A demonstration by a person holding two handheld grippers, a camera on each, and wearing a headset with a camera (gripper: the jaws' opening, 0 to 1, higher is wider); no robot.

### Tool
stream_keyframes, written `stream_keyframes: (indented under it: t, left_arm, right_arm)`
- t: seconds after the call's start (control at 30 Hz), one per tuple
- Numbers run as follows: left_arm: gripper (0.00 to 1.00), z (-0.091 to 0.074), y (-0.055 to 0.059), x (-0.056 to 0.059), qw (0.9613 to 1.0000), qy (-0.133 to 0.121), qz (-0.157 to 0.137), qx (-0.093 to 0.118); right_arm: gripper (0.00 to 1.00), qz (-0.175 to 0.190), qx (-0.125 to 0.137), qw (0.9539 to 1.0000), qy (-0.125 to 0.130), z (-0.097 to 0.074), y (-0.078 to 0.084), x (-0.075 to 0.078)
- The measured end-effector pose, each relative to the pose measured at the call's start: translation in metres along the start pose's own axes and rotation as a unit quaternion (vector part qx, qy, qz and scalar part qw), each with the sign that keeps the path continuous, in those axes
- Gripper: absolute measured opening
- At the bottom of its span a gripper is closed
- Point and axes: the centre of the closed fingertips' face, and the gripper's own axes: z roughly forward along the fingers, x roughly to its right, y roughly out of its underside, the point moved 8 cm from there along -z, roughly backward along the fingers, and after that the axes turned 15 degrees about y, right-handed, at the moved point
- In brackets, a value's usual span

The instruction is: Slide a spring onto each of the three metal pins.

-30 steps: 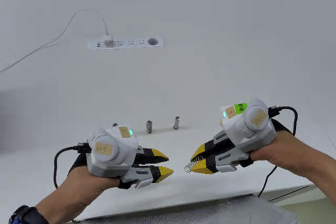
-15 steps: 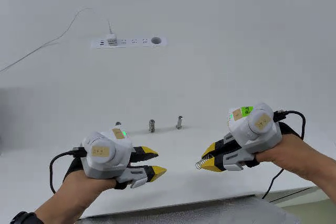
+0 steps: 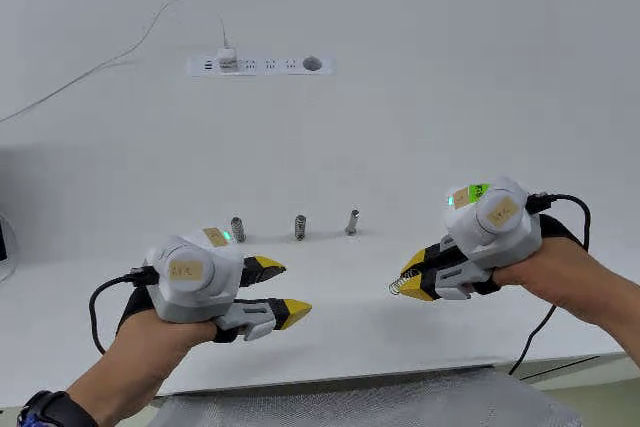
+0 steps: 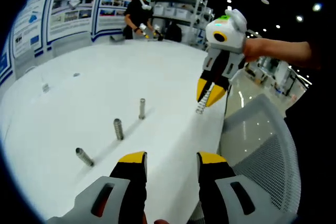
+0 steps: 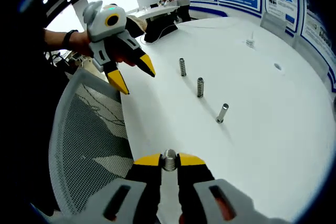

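Observation:
Three metal pins stand in a row on the white table (image 3: 400, 127). The left pin (image 3: 238, 229) and the middle pin (image 3: 300, 227) each wear a spring. The right pin (image 3: 352, 222) is bare; it is the nearest pin (image 5: 222, 113) in the right gripper view. My right gripper (image 3: 408, 283) is shut on a small spring (image 5: 169, 160), whose coil sticks out past the yellow tips (image 3: 395, 287), right of the pins near the table's front. My left gripper (image 3: 280, 289) is open with nothing between its fingers, in front of the left pin.
A white power strip (image 3: 258, 65) with a plugged cable lies at the back of the table. A grey mesh chair back (image 3: 370, 402) sits just below the table's front edge. In the left gripper view a person (image 4: 142, 14) stands at a far bench.
The view has tilted, shifting the scene. My right gripper with the spring has drifted right and slightly up; the left gripper's jaws look a little wider apart.

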Motion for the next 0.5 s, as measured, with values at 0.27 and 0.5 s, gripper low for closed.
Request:
stream_keyframes:
  t: [0.27, 0.5]
  left_arm:
    - [0.42, -0.007, 0.002, -0.005, 0.9998, -0.019, -0.009, 0.007]
    - [0.49, -0.016, 0.006, -0.011, 0.9987, -0.045, -0.020, 0.015]
  right_arm:
    - [0.13, -0.008, -0.005, 0.9999, 0.006, 0.006, -0.005, 0.012]
    - [0.13, -0.013, -0.010, 0.9998, 0.012, 0.011, -0.010, 0.025]
